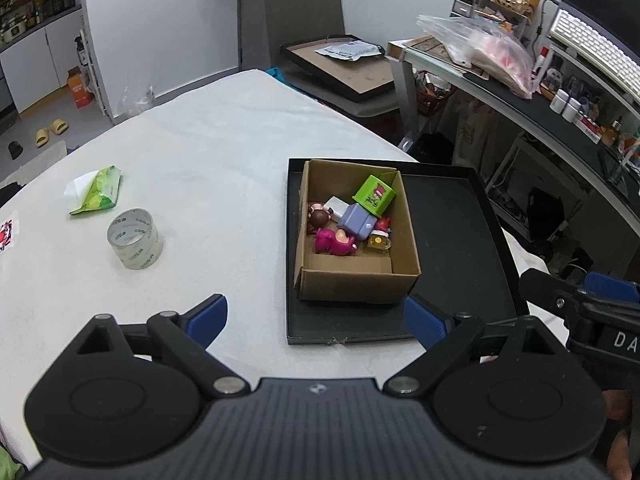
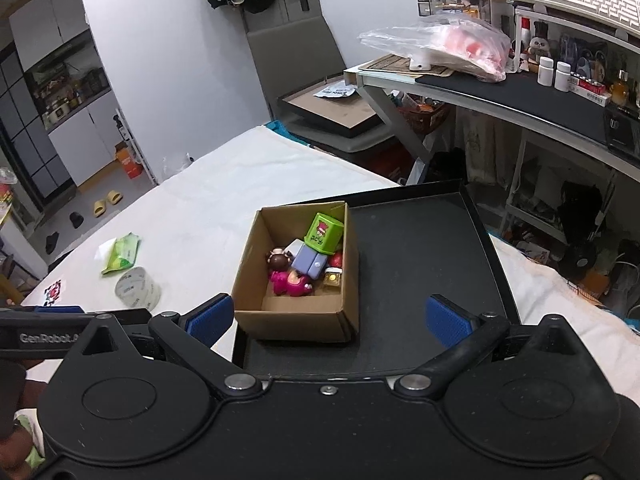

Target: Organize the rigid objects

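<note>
A cardboard box [image 1: 360, 282] [image 2: 296, 324] stands on a black tray [image 1: 452, 264] [image 2: 416, 264] on the white table. Inside lie a green cube [image 1: 374, 195] [image 2: 323, 234], a lilac block [image 1: 356, 222] [image 2: 310, 263], a pink toy figure [image 1: 334, 242] [image 2: 289, 282], a brown-haired figure [image 1: 318, 216] and a small yellow item [image 1: 379, 241]. My left gripper [image 1: 316, 320] is open and empty, just in front of the box. My right gripper [image 2: 330, 316] is open and empty, over the tray's near edge; it also shows in the left wrist view [image 1: 576, 296].
A roll of clear tape [image 1: 135, 238] [image 2: 138, 288] and a green tissue pack [image 1: 98, 192] [image 2: 120, 258] lie on the table to the left. A red sticker [image 1: 5, 234] sits at the left edge. A cluttered desk [image 1: 520, 92] and a chair [image 2: 296, 52] stand beyond.
</note>
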`<state>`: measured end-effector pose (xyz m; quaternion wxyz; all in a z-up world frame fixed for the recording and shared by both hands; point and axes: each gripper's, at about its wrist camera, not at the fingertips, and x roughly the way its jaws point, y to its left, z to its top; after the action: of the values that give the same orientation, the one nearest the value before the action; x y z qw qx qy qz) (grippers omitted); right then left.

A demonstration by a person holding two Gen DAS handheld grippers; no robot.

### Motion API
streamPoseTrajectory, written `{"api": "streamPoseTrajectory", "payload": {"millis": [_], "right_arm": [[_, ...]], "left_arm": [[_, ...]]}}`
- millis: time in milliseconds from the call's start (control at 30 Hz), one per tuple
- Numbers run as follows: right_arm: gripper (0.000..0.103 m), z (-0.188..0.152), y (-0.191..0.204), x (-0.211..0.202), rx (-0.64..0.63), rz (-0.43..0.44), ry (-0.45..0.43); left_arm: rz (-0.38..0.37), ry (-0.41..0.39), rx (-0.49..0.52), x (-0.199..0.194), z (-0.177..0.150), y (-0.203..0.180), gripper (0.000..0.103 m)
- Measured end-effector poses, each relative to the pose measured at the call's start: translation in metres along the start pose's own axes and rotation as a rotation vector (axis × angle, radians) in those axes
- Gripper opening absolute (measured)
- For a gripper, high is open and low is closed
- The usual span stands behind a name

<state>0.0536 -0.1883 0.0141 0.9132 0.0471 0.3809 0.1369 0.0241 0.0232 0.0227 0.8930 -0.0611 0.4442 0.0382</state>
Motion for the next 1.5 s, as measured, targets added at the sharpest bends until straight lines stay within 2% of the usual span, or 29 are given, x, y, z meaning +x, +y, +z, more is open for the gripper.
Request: {"api": "streamPoseTrajectory", "payload": {"millis": [200,667,1500], "right_arm": [[0.103,-0.003,0.001,-0.012,-0.02,-0.031,-0.018],[0.103,-0.011,-0.006,-0.031,-0.012,-0.023,-0.043],[0.103,-0.016,0.0,-0.032,-0.063,-0.101,-0.04]], "left_arm": [[-0.011,-0.01,0.005,-0.009,-0.005,-0.002,0.095],[-0.003,-0.027,-0.001,-0.025,-0.017,-0.008,0.095],[0.013,-0.037,0.003,-0.03,-0.02,0.002,0.095]]}}
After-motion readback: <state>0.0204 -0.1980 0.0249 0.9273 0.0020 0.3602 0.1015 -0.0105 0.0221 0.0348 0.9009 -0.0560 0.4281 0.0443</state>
